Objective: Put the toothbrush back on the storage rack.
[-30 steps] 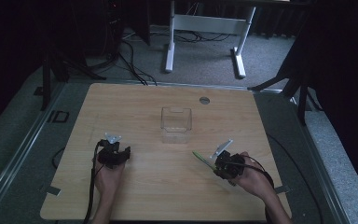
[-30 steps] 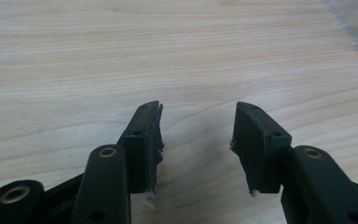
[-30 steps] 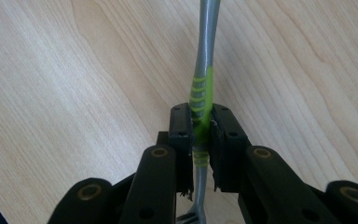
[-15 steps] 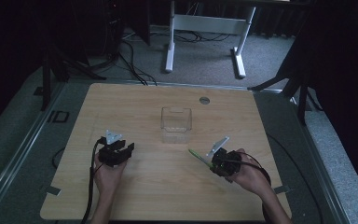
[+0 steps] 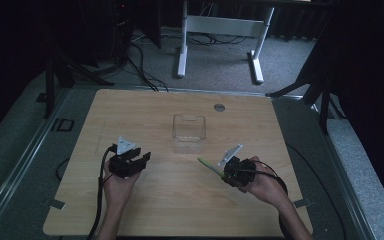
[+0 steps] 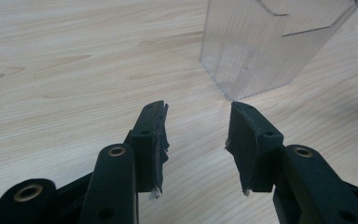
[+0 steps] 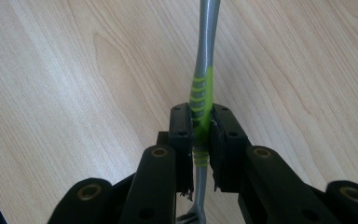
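Right gripper (image 7: 200, 126): clenched on the toothbrush (image 7: 203, 79), grip at its green band, over the table (image 5: 145, 107) at 5 o'clock.
Left gripper (image 6: 196, 135): jaws apart, nothing between, just been opening.
Box (image 5: 189, 132): centre, at 11 o'clock from the toothbrush.

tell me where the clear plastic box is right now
In the high view the clear plastic box stands upright mid-table, beyond and between the two hand-held grippers, just below the round grommet.
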